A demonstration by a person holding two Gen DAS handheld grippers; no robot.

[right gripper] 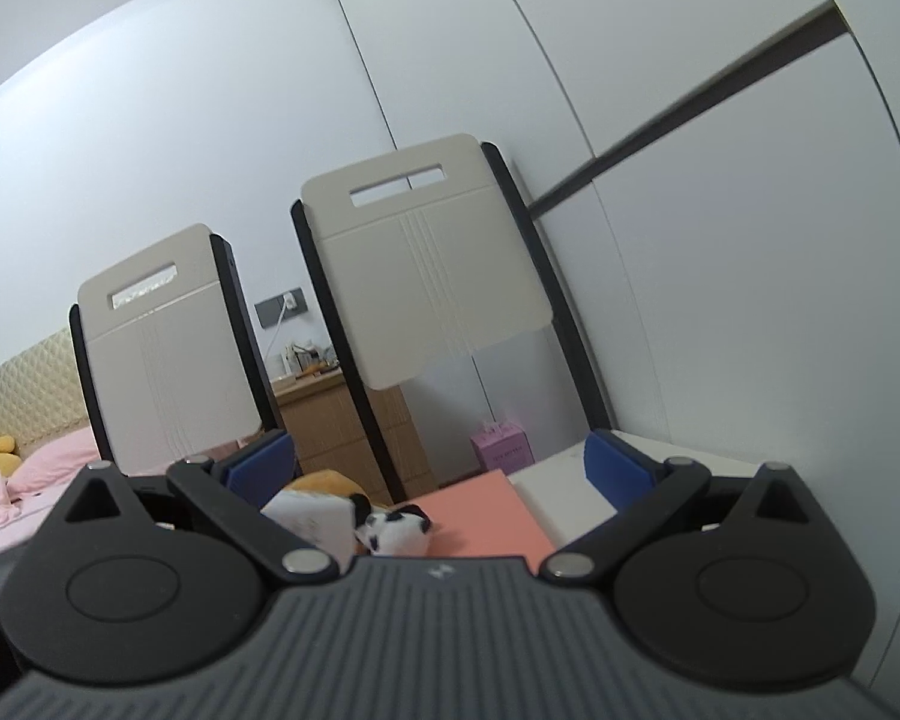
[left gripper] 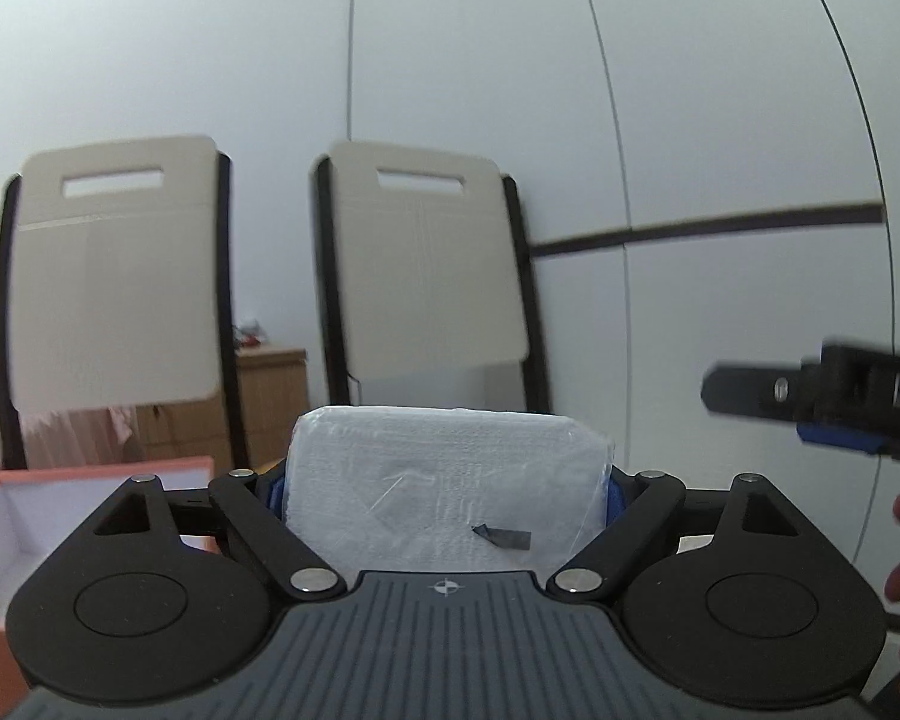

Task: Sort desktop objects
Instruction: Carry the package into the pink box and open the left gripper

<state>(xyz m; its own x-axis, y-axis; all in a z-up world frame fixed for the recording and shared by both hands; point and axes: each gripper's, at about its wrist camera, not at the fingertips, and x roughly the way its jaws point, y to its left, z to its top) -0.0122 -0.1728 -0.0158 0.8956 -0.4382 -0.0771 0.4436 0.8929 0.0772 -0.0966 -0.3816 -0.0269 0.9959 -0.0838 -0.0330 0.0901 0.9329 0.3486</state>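
The open salmon-pink cardboard box with the white lining [left gripper: 60, 516] is sitting at 9 o'clock of the left claw, and the part of its inside that is showing is bare white wall. In the right wrist view a flat salmon-pink cardboard lid [right gripper: 480, 516] is lying on the white tabletop [right gripper: 561, 489], with a black-and-white plush toy [right gripper: 399, 531] touching its 9 o'clock edge.

The left claw [left gripper: 447, 489] is gripping a white plastic-wrapped pack of tissues [left gripper: 444, 486]; the 2 blue pads are pressing on its short ends, about 2 thirds open. The pack is being held in the air, its long axis running from 9 to 3 o'clock across the jaws, broad face up.

The right claw [right gripper: 441, 462] is standing wide open, its blue fingers [right gripper: 618, 471] touching nothing, pointing toward the 2 beige folding chairs [right gripper: 432, 258].
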